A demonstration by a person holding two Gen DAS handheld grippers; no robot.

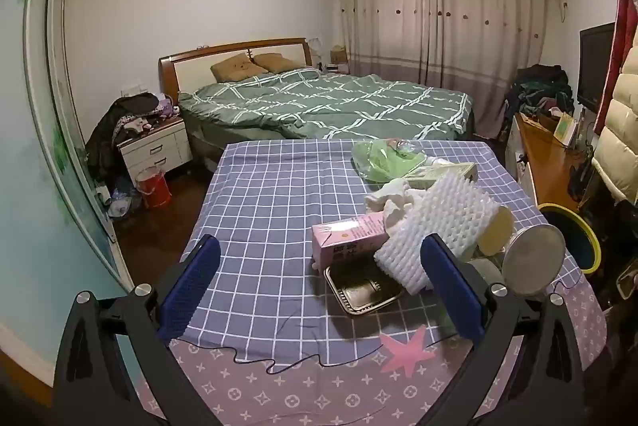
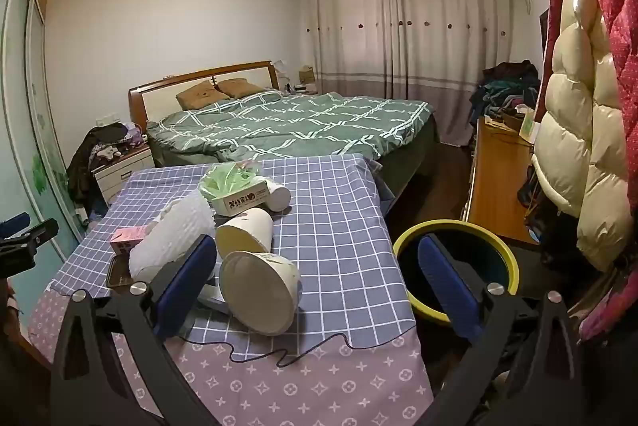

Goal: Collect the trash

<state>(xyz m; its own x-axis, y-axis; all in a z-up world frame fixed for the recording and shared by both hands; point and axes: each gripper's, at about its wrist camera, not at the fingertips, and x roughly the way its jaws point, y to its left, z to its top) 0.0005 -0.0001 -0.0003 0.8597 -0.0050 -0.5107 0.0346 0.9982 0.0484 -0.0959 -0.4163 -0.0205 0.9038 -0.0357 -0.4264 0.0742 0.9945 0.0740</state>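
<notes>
Trash lies on a table under a checked cloth (image 1: 259, 195). There is a pink carton (image 1: 347, 238), a white foam net (image 1: 442, 222), crumpled tissue (image 1: 392, 201), a green plastic bag (image 1: 381, 159) and a flat box (image 1: 442, 173). A metal tray (image 1: 361, 290) sits under the carton's near end. My left gripper (image 1: 321, 244) is open above the near table, holding nothing. My right gripper (image 2: 317, 242) is also open and holds nothing. Two paper cups (image 2: 259, 294) (image 2: 245, 230) lie on their sides by its left finger. A yellow-rimmed bin (image 2: 450, 224) stands past the table's right edge, behind its right finger.
A bed with a green quilt (image 1: 327, 103) fills the far side. A nightstand (image 1: 155, 147) and a red bucket (image 1: 153, 187) stand at the left. On the right are a wooden desk (image 2: 498, 179) and hanging padded coats (image 2: 578, 131). A thin black cord (image 2: 287, 350) crosses the near cloth.
</notes>
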